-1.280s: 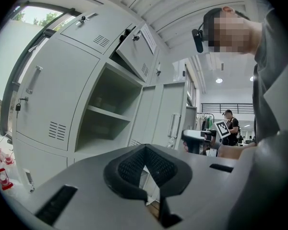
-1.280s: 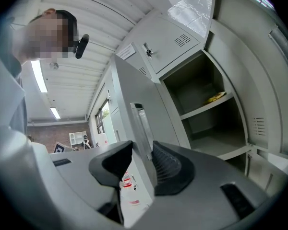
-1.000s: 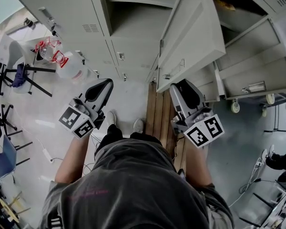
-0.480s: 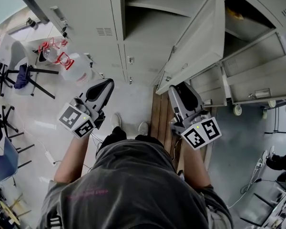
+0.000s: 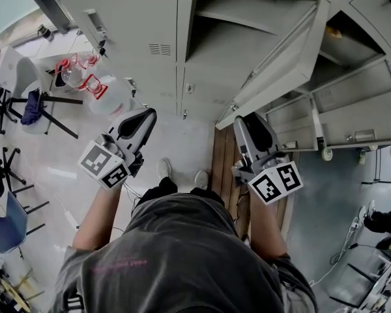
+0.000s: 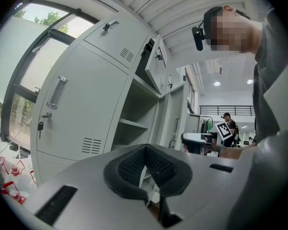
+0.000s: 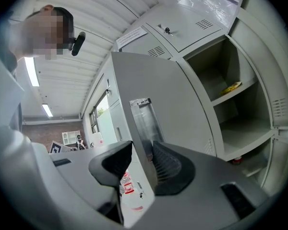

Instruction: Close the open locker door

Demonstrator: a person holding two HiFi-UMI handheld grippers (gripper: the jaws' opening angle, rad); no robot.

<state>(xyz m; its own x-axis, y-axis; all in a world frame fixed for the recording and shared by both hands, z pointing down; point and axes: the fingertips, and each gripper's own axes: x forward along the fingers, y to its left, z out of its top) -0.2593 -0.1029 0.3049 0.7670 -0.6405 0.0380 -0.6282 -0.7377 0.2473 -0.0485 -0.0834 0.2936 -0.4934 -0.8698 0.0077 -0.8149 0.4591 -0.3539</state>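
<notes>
**Locker door [image 5: 283,64] open, free edge in the right gripper [image 5: 249,124]**

Far left, head view: shows clear jugs [image 5: 94,87] with red handles on the floor, beside the closed lockers [image 5: 127,25]. Next, left gripper [image 5: 135,126]: hangs well apart from the cabinet, fingertips pressed together, nothing between them. Centre: open compartment [image 5: 228,51], crossed by one shelf [image 5: 247,19]. Right of that, locker door: stands swung out from the compartment and tilted across the view, lower corner just above the right gripper. Right gripper view: shows the jaws closed onto the door's free edge, right pad [image 7: 170,169] flat against the panel, left pad [image 7: 113,162] close on the other face. Farther right: more open compartments [image 5: 352,90], with a yellow item [image 7: 229,87] on one shelf. Below the right gripper: wooden boards [image 5: 223,165] on the floor.
</notes>
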